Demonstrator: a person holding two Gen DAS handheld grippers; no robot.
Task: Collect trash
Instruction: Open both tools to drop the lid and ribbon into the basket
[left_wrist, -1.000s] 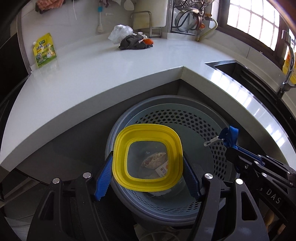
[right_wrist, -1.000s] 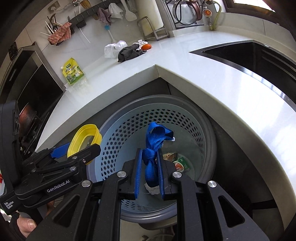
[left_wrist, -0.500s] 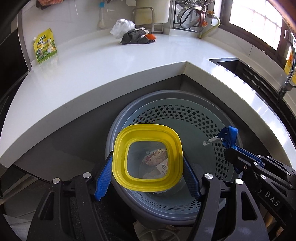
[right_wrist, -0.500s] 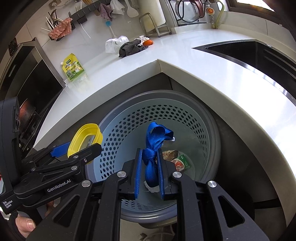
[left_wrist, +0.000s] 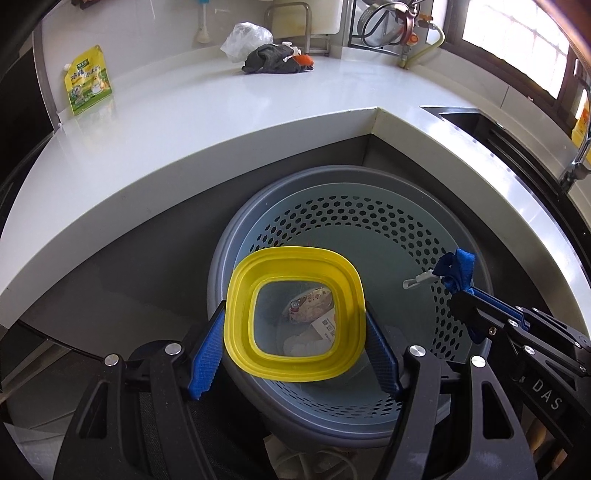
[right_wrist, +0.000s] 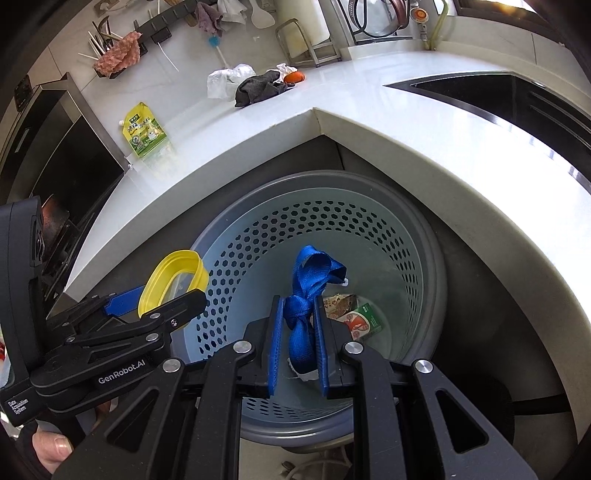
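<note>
White kitchen counter wraps around a corner, and both grippers hang over a bin tucked below it. Nearest, the left gripper (left_wrist: 295, 328) clasps a square yellow-rimmed plastic lid with a clear centre (left_wrist: 294, 315) by two opposite edges, over the near rim of the bin. Beside it, the right gripper (right_wrist: 298, 330) is clenched on a knotted blue fabric strap with a small white clip (right_wrist: 306, 291), above the bin's middle. Below both sits the round grey bin with a perforated pale-blue liner (left_wrist: 369, 229), wrappers lying at its bottom. To drop cleanly, each piece probably wants to be well inside the rim before the fingers part. Farther off, on the counter, lie a yellow-green spout pouch (left_wrist: 88, 84) and a dark crumpled cloth (left_wrist: 271, 62).
</note>
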